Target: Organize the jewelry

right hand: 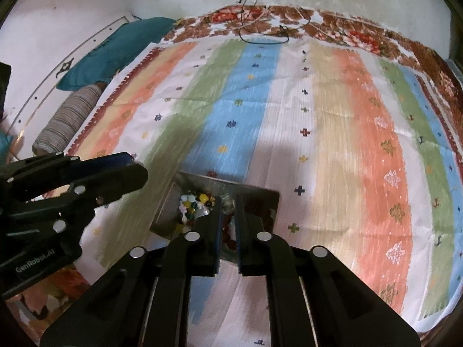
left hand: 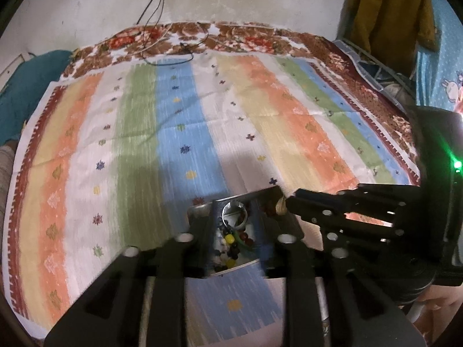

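Our left hand-held gripper [left hand: 235, 231] is matte black plastic, its linkage arms studded with round silver pins and cut with long slots. Our right hand-held gripper [right hand: 228, 225] matches, with blue ribbed pads [right hand: 219, 231] lining its fingers. One body carries white "GenRobot.AI" lettering; the other shows a green light. Bare skin shows behind it.

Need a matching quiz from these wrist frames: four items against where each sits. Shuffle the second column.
Items:
1 silver ring
2 multicoloured beads
3 dark red beads
4 teal pillow

Places:
A off the striped cloth, by the wall
B seen in the gap of the right claw
C left part of the metal tray, right wrist view
D tray's far end, left wrist view

Pairs: 1-D; 2-C; 3-B; 4-A
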`<state>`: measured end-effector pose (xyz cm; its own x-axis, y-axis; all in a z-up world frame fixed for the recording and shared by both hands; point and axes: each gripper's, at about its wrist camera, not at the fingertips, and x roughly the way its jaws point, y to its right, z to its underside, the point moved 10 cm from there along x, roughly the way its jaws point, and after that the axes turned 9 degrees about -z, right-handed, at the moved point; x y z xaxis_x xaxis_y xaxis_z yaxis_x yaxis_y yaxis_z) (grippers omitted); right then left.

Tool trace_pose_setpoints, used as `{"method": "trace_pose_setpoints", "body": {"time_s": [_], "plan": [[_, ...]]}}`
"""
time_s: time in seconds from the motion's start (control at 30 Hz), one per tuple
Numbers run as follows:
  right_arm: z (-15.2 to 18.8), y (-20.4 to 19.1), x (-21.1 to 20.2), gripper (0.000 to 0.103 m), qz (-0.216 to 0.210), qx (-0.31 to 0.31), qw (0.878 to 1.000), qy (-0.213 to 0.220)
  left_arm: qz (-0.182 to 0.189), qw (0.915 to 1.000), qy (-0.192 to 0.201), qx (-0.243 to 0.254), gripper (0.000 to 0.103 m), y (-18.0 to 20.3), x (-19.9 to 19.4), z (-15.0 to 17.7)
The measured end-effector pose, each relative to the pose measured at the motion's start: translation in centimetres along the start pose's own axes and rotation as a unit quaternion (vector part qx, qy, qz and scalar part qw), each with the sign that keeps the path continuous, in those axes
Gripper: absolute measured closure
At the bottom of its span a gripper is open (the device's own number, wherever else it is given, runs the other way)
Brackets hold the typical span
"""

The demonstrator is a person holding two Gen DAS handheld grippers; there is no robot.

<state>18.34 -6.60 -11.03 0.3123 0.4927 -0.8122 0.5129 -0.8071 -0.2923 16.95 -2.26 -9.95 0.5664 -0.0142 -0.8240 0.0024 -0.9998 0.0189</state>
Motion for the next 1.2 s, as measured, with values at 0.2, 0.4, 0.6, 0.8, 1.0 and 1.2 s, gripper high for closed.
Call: {"method": "trace_pose_setpoints", "body": {"time_s": [0.2, 0.4, 0.6, 0.8, 1.0, 1.2], "plan": [[0.4, 0.8, -0.9, 0.056, 0.019, 0.004, 1.0, 0.004, -0.013, 0.9998, 0.0, -0.014, 0.058, -1.0, -0.2, 0.2], [0.9, 1.7, -1.8, 0.052, 0.032, 0.001, 0.999, 0.008, -0.014, 0.9999, 0.0, -0.005, 0.049, -1.0, -0.8, 1.0], [1.4, 1.9, -3.0, 0.043, 0.033, -0.001, 0.999, 0.019, -0.011, 0.9999, 0.003, 0.001, 0.035, -0.9, -1.6, 2.3], [2.3, 1.6, -4.2, 0.031, 0.028, -0.005, 0.999, 0.03, -0.013, 0.9999, 0.008, 0.005, 0.022, -0.7, -2.5, 3.4], [3.1, 1.3, -5.4, 0.021, 0.022, -0.01, 0.999, 0.047, -0.028, 0.9995, 0.014, 0.01, 0.01, -0.8, -3.0, 4.3], [3.8, 1.0, -6.3, 0.009, 0.016, -0.018, 0.998, 0.058, -0.033, 0.9993, 0.011, 0.016, 0.006, -0.8, -3.3, 5.5]]}}
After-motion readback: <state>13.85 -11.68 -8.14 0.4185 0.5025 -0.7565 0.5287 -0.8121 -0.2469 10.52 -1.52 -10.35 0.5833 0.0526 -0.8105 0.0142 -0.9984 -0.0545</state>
